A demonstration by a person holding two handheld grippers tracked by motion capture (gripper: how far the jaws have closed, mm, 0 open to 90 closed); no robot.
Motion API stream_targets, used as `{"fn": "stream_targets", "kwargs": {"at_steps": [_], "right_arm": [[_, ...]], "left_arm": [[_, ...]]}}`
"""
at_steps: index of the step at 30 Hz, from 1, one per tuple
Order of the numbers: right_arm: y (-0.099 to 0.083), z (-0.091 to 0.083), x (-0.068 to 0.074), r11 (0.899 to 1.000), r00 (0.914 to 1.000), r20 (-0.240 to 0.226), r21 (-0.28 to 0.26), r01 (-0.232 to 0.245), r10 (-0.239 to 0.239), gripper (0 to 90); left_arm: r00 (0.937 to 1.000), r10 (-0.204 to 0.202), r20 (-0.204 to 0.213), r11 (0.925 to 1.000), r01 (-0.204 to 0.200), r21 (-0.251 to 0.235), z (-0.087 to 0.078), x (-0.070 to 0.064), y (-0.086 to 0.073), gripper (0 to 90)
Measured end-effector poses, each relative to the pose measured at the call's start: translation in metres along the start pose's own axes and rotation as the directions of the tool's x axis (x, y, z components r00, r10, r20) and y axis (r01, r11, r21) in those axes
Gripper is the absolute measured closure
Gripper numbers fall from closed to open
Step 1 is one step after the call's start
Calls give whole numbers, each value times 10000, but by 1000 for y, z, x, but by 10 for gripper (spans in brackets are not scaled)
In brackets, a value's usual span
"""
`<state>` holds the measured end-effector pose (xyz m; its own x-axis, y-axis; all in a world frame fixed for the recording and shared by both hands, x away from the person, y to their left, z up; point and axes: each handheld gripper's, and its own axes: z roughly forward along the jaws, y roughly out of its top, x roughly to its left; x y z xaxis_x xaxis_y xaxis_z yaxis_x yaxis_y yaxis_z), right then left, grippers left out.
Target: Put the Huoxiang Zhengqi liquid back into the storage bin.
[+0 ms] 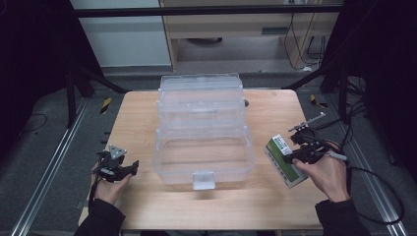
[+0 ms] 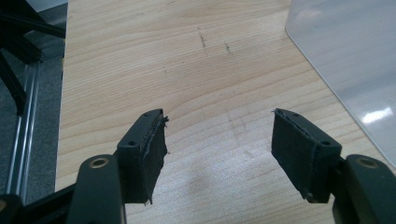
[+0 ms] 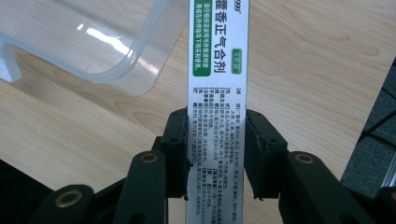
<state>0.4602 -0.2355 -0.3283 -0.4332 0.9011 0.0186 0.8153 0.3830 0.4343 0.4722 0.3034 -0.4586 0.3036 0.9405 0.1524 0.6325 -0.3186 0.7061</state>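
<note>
A clear plastic tiered box [image 1: 201, 128] stands open in the middle of the wooden table [image 1: 142, 118]. To its right my right gripper [image 1: 294, 158] is shut on a white and green medicine box [image 1: 285, 161], held just above the table. In the right gripper view the jaws clamp the narrow printed side of the medicine box [image 3: 217, 93], with the clear box's rim [image 3: 126, 65] at upper left. My left gripper [image 1: 132, 166] rests low at the table's left, open, with bare wood between its jaws [image 2: 217, 140]. A corner of the clear box [image 2: 345, 65] shows at the right of that view.
The table's left edge and a metal floor rail [image 1: 44, 172] lie beside the left hand. Cables [image 1: 373, 182] trail on the floor at the right. A pale cabinet [image 1: 236, 29] stands beyond the table's far edge.
</note>
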Motion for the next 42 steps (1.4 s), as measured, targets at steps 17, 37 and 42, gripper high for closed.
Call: {"fn": "stream_targets", "kwargs": {"at_steps": [17,37,42], "right_arm": [[19,-20,6,9979,9986,245,-433,487,-476,640],[38,-36,21,9904,9929,237,-713,1180,-1166,641],[40,-38,25,9875,9907,261,-808,1356,-1339,641]], "left_arm": [[10000,32,28,10000,-32,13,1,0,0,343],[10000,-12,27,10000,12,30,1,1,-1,341],[10000,6,31,10000,-6,53,1,1,-1,341]]}}
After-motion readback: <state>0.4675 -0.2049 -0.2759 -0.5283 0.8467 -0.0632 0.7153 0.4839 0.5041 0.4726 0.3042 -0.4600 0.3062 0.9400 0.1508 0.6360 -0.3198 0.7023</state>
